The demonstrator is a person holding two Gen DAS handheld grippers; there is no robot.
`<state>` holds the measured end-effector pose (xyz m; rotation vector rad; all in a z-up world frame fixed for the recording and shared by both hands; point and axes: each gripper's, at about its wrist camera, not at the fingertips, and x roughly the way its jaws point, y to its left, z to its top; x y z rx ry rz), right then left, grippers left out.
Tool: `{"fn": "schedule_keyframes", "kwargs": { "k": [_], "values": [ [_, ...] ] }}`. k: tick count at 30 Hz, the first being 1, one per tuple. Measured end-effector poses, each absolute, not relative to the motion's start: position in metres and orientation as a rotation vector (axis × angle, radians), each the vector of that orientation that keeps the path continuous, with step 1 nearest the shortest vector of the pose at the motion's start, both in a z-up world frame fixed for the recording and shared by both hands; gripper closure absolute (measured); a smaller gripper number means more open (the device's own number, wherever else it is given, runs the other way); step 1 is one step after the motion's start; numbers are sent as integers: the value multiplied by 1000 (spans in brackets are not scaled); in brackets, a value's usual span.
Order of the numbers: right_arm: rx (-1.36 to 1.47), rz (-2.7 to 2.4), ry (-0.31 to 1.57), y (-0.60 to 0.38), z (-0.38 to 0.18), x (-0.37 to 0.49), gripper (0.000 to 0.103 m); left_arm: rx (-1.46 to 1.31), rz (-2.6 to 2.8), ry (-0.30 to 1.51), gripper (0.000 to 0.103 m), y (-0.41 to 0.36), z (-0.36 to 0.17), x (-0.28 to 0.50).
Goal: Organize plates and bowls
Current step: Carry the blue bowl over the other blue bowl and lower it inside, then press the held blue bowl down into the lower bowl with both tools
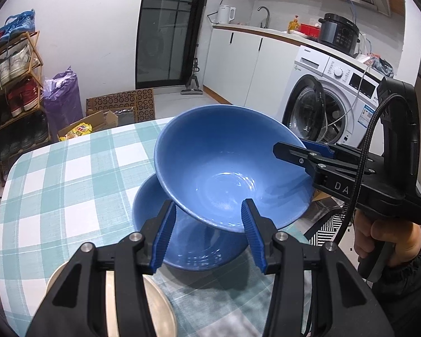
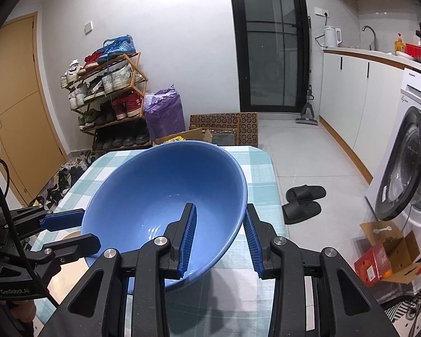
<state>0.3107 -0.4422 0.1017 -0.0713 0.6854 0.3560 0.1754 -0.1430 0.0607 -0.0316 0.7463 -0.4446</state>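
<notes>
Blue bowl (image 2: 165, 207), tilted, hangs above the checked counter (image 1: 70, 174), its rim pinched on one side by the right claw (image 2: 220, 237). The left claw (image 1: 207, 233) straddles the opposite rim, but whether it grips I cannot tell. Just beneath sits a second blue bowl (image 1: 154, 210); nearer lies a pale plate (image 1: 160, 306).
</notes>
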Motion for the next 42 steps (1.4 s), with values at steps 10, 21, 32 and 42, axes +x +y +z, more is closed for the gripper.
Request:
{"fn": "schedule_keyframes", "kwargs": {
  "k": [10, 21, 32, 42],
  "values": [
    [-89, 378, 721, -421, 86, 321, 67, -30, -418, 760, 56, -127, 49, 182],
    [-124, 386, 768, -398, 60, 327, 67, -23, -392, 788, 56, -114, 31, 191],
    [-168, 403, 791, -380, 45, 322, 67, -16, -376, 807, 56, -105, 19, 197],
    [-175, 402, 812, -383, 39, 314, 67, -18, -377, 810, 56, -105, 18, 200]
  ]
}}
